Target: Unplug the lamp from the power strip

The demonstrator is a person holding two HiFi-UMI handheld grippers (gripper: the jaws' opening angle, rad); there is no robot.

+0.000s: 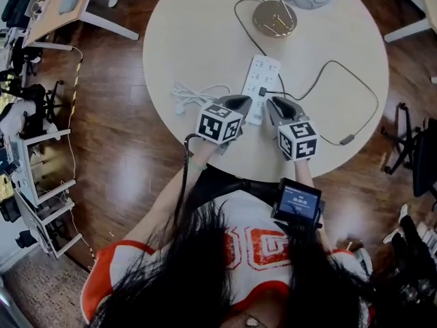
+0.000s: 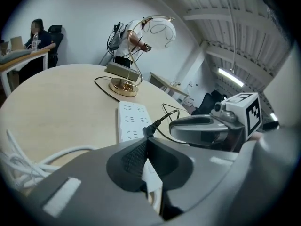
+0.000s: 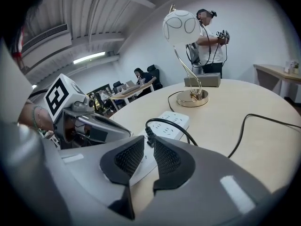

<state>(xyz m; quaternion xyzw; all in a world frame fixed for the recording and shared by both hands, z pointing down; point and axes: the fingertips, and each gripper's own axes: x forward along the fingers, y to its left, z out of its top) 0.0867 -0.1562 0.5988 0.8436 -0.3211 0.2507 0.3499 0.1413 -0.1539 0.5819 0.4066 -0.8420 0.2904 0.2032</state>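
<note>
A white power strip (image 1: 262, 82) lies on the round table (image 1: 205, 33), pointing at the gold lamp base (image 1: 274, 18). The lamp's black plug (image 1: 263, 92) sits in a socket near the strip's near end, also visible in the right gripper view as the plug (image 3: 149, 136). My left gripper (image 1: 250, 108) is shut on the strip's near end; white plastic shows between its pads (image 2: 136, 157). My right gripper (image 3: 149, 146) is open with a narrow gap between its jaws, its tips just short of the plug and nothing between them. In the head view the right gripper (image 1: 272, 102) rests beside the left one.
A coiled white cable (image 1: 188, 96) lies left of the strip. The lamp's black cord (image 1: 355, 80) loops to the right past an inline switch (image 1: 347, 139). A lamp shade (image 3: 181, 27) rises over the base. A desk (image 1: 61, 5) and a chair (image 1: 413, 149) stand around the table.
</note>
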